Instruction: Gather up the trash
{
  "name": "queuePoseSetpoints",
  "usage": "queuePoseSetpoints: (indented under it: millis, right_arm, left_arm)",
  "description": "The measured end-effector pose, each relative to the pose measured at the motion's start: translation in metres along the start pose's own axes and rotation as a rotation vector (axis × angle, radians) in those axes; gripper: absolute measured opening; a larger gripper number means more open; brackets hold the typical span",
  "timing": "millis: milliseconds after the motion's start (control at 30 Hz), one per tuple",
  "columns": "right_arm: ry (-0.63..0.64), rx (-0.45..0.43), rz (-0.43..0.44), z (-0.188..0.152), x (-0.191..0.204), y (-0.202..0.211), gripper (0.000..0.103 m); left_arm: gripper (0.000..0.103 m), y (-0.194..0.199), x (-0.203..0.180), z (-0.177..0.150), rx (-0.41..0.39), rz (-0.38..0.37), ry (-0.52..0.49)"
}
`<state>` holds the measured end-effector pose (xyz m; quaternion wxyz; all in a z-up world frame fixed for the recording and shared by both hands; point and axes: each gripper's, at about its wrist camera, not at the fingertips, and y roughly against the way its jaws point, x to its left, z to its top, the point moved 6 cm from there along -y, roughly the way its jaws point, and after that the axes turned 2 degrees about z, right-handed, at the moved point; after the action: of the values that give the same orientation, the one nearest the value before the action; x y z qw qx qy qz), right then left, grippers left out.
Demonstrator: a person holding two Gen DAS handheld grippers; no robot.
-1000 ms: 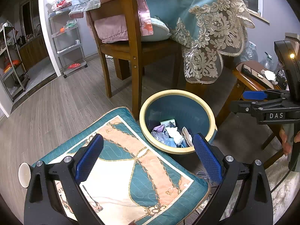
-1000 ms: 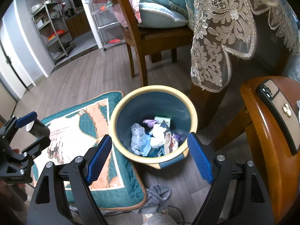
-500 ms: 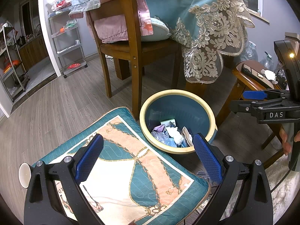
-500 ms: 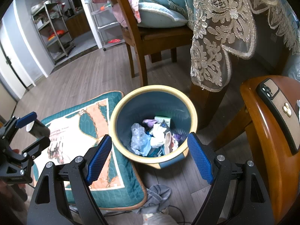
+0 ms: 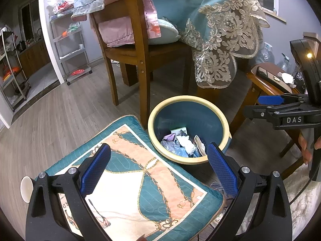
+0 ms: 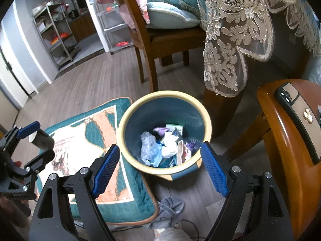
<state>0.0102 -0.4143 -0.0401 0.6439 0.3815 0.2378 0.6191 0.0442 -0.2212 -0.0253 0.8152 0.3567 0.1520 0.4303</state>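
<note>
A blue bin with a cream rim stands on the wood floor and holds crumpled trash. My left gripper is open and empty above a teal patterned cushion, left of the bin. It also shows in the right wrist view, with a dark paper cup behind it. My right gripper is open and empty just above the bin's near rim. A white cup lies at the cushion's left edge.
A wooden chair with draped clothes stands behind the bin. A lace tablecloth hangs over a table. A wooden stool at the right bears a phone. A grey cloth lies on the floor. Shelves stand at the back left.
</note>
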Motion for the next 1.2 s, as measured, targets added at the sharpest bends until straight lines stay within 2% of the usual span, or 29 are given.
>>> queuePoseSetpoints:
  millis: [333,433,567,733,867,1000,1200]
  right_arm:
    - [-0.008,0.002,0.001,-0.002,0.001,0.001,0.083]
    - [-0.011,0.004,0.002,-0.003,0.002,0.001,0.083]
    - [-0.013,0.005,0.003,-0.004,0.004,0.001,0.083]
    - [-0.014,0.005,0.002,-0.003,0.002,0.001,0.083]
    - [-0.015,0.005,0.003,-0.002,0.001,0.001,0.083]
    - [-0.014,0.007,0.002,-0.002,0.001,0.0,0.083]
    - [-0.025,0.03,-0.032,-0.008,0.008,-0.009,0.09]
  left_arm:
    - [0.095,0.0,0.001,-0.001,0.003,0.0,-0.004]
    - [0.095,0.001,0.0,-0.001,0.006,-0.024,0.012]
    - [0.095,0.002,-0.001,-0.001,0.002,0.008,-0.006]
    - [0.095,0.004,-0.001,0.0,-0.016,-0.01,0.001]
    - [0.096,0.005,-0.002,-0.002,-0.027,0.022,-0.033]
    - [0.096,0.004,0.004,-0.001,-0.014,0.014,0.005]
    - [0.097,0.006,0.008,-0.002,0.002,0.036,-0.002]
